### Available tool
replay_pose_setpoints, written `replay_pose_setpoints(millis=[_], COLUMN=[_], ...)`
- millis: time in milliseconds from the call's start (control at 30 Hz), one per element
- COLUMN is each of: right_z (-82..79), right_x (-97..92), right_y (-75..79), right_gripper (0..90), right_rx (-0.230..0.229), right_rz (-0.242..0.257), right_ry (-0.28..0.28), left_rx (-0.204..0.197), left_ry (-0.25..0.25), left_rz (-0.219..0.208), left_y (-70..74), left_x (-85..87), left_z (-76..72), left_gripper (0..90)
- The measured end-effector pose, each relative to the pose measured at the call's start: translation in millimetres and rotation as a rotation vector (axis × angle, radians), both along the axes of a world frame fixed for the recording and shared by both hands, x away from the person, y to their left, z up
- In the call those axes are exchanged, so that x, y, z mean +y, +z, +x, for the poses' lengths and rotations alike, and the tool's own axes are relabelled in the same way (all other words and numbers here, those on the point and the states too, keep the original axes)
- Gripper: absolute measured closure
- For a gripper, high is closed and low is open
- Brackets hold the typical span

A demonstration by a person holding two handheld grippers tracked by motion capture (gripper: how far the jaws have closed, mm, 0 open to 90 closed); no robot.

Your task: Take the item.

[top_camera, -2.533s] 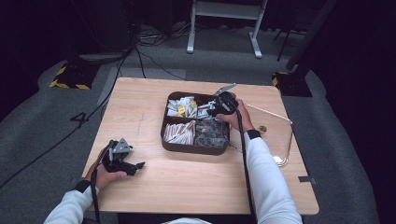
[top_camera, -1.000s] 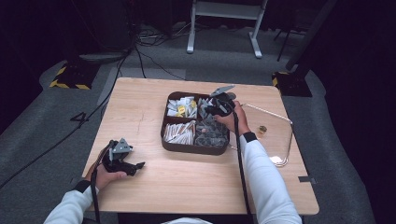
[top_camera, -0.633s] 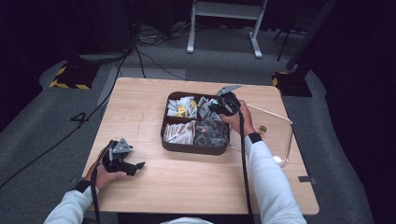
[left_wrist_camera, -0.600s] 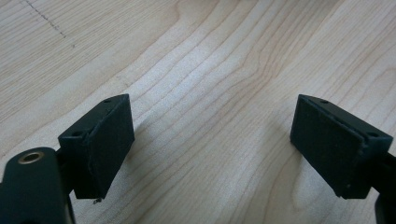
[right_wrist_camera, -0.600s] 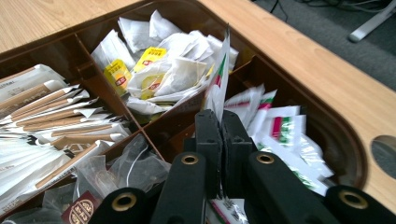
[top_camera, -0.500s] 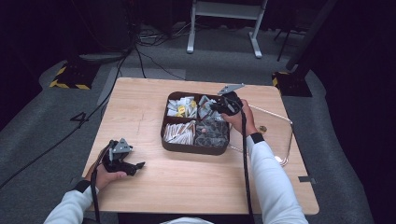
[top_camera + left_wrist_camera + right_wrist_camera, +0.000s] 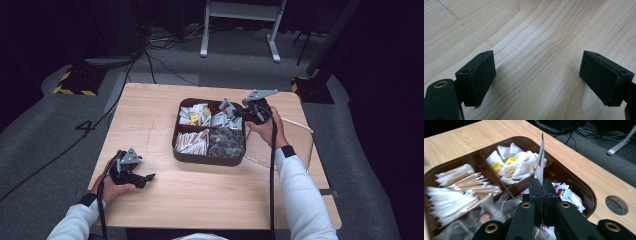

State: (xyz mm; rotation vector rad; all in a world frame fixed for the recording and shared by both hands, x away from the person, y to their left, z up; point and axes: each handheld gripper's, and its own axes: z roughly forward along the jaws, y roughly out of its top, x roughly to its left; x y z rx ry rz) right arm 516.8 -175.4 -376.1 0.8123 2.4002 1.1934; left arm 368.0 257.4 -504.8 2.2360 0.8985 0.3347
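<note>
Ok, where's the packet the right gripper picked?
The packet stands upright, pinched in the right gripper, above the tray's compartment of similar packets. In the high view that gripper is over the tray's far right corner.

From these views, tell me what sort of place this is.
Probably a studio or lab for recording: a lone wooden table on grey carpet, dark surroundings, loose cables on the floor, and a white metal stand behind.

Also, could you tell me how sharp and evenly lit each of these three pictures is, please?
High view: the light wooden table is brightly lit, the surroundings nearly black. Left gripper view: crisp wood grain, with soft shadows beside the open left hand-held gripper. Right gripper view: the right hand-held gripper, shut on a white sachet, is sharp; the white packets at the left of the brown compartment tray look blurred.
</note>
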Motion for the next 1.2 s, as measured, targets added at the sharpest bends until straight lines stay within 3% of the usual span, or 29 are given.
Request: replay_pose_setpoints(millis=[433, 600, 1200], right_z=[-50.5, -71.7, -117.0], right_x=[-9.6, -12.5, -4.1], right_y=[7.6, 4.1, -17.1], right_gripper=[89.0, 89.0, 89.0], right_rx=[-0.011, 0.002, 0.065], right_rz=[0.012, 0.013, 0.006], right_ry=[0.110, 0.153, 0.275], left_rx=[0.000, 0.000, 0.000], left_ry=[0.000, 0.000, 0.000], left_rz=[0.000, 0.000, 0.000], left_y=[0.0, 0.0, 0.0], left_x=[0.0, 0.0, 0.0], left_z=[0.0, 0.0, 0.0], left_gripper=[13.8, 13.8, 13.8])
